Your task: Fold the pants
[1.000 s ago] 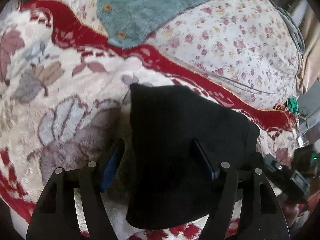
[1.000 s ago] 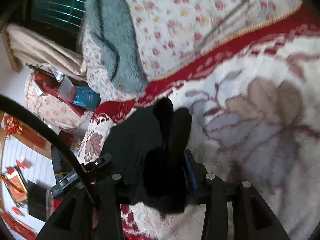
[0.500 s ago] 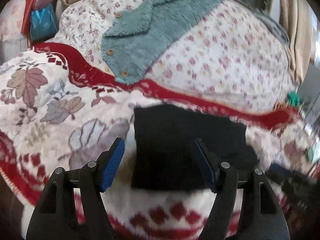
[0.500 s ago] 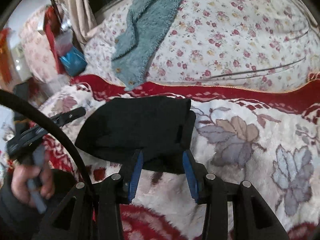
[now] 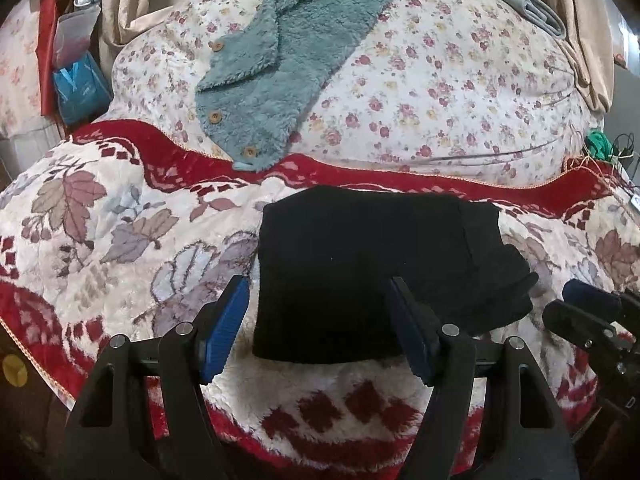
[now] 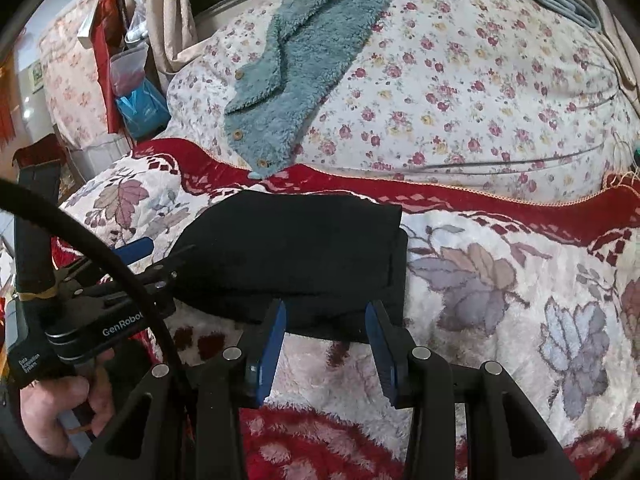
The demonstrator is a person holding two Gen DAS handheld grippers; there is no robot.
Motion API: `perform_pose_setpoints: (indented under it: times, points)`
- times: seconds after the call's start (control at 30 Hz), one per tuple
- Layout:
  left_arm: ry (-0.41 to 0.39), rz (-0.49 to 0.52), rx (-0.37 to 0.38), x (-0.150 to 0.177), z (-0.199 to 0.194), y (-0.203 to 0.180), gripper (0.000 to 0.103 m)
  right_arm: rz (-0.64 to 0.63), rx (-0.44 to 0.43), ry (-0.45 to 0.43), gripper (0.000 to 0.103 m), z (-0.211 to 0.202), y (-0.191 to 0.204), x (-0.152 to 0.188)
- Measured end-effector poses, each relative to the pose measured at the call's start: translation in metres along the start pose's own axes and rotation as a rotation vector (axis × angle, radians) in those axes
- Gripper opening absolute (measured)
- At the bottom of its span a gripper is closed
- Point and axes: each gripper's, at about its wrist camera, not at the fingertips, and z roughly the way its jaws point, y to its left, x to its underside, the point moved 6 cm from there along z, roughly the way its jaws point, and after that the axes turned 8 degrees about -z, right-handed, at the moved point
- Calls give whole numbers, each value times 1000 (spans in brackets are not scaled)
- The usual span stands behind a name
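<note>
Pants (image 5: 360, 272) folded near the blanket's (image 5: 120, 248) front edge — both tongs released, left (image 5: 316, 328) and right (image 6: 326, 344); edges to be squared, bundle left undisturbed.

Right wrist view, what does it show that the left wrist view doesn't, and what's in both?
Only the right wrist view shows the person's hand wrapped round the left hand-held gripper's handle, and a black cable arcing across it. Only the left wrist view shows a green object at the bed's right edge. Both show the folded black pants lying flat on the leaf-patterned blanket, the teal fleece garment on the floral quilt, and each hand-held gripper open and empty.
</note>
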Motion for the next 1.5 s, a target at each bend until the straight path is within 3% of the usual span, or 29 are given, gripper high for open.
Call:
perform_pose_setpoints:
  times: [0.53, 0.77, 0.87, 1.07, 1.23, 1.37, 1.5]
  points:
    - [0, -12, 21, -2, -1, 2, 70, -10, -4, 7, 40, -2, 5, 3]
    - [-72, -25, 65, -9, -15, -3, 70, -8, -3, 4, 40, -4, 5, 1]
    - [-132, -75, -19, -8, -24, 10, 70, -14, 0, 4, 40, -5, 6, 1]
    - [-29, -83, 6, -1, -8, 10, 70, -23, -3, 9, 40, -5, 8, 0]
    - [-34, -24, -18, 3, -8, -1, 70, -32, -5, 14, 40, -5, 10, 1]
    - [-47, -33, -42, 3, -7, 3, 71, -32, -6, 19, 40, -4, 10, 2]
    - [-49, -57, 14, 2, -8, 5, 71, -33, -6, 18, 40, -4, 10, 2]
